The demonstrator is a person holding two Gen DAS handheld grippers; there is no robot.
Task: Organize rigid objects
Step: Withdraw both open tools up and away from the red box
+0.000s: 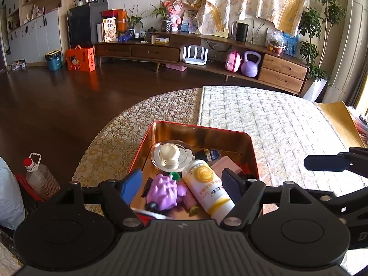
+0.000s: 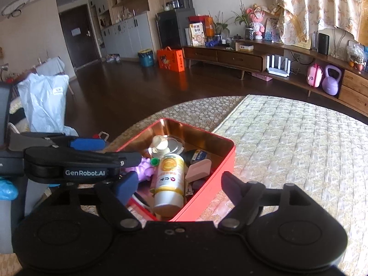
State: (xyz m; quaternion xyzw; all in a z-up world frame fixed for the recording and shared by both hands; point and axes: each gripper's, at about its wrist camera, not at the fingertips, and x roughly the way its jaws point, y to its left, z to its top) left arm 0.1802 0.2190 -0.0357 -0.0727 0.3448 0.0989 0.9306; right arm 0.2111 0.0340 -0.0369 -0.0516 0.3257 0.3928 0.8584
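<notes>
Both hand-held grippers [image 1: 181, 185] [image 2: 177, 185] released, empty, above filled red tin [image 1: 251, 151].

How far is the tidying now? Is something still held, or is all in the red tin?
Done: bottle, purple toy, glass dish and pink box lie in the red tin. In hand: nothing; both sets of jaws are open. Left: no loose item shows on the table.

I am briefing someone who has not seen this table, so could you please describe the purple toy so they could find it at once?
Start at the red tin box with the shiny gold inside, on the round table. The purple toy lies in its near left part, left of the white and yellow bottle that lies on its side. It is the only purple, knobbly, animal-like thing in the box.
</notes>
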